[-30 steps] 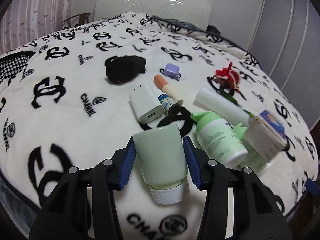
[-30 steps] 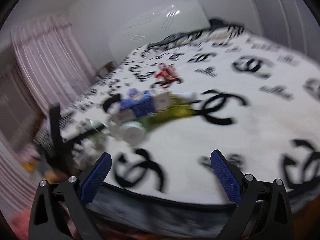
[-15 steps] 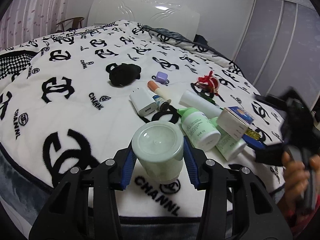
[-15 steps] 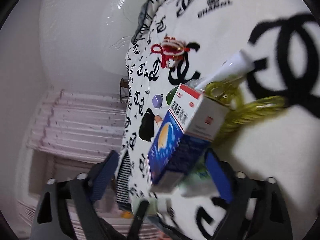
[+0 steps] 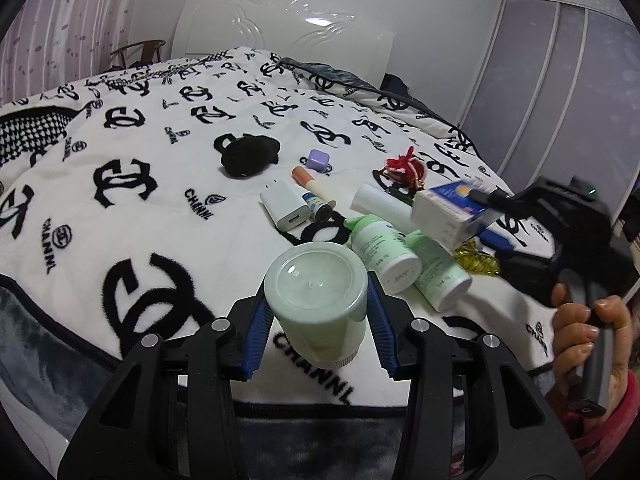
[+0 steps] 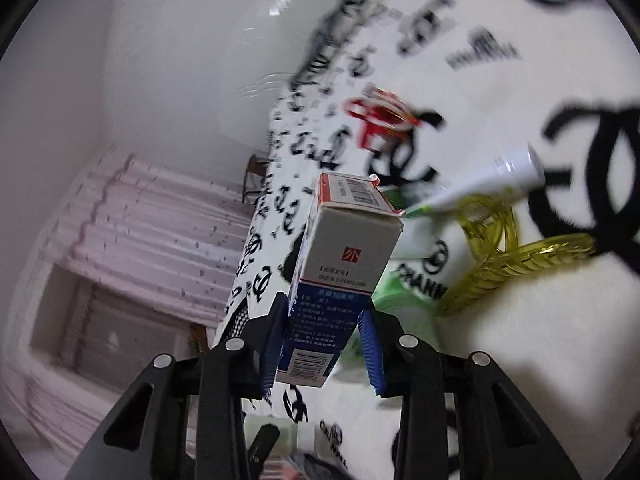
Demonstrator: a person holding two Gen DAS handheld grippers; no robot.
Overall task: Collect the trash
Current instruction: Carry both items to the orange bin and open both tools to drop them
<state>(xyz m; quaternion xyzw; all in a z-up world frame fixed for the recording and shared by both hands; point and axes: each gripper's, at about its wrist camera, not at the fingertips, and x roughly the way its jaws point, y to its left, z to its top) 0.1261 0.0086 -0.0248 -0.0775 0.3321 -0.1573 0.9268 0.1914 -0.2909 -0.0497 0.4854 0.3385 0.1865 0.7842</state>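
My left gripper [image 5: 318, 300] is shut on a pale green jar [image 5: 316, 280], whose round end faces the camera, above the near edge of the bed [image 5: 120, 208]. At the right of the left wrist view a person's hand [image 5: 584, 328] holds my right gripper [image 5: 486, 210]. Its jaws are closing on a blue and white medicine box [image 5: 440, 216], raised a little over the pile. In the right wrist view the box [image 6: 348, 248] stands between the blue pads of the right gripper [image 6: 322, 312], which press on its lower part.
Two green bottles [image 5: 384, 248] [image 5: 440, 276], a white tube [image 5: 380, 204] and a yellow hair claw [image 6: 500, 256] lie under the box. Farther back are a white charger [image 5: 284, 204], a black cloth [image 5: 248, 156], a purple case [image 5: 319, 159] and a red ornament [image 5: 404, 166].
The right gripper rolled, reached the pile and closed on the medicine box, which rose a little. The left gripper drew back toward the bed's edge, the jar tipped end-on to the camera.
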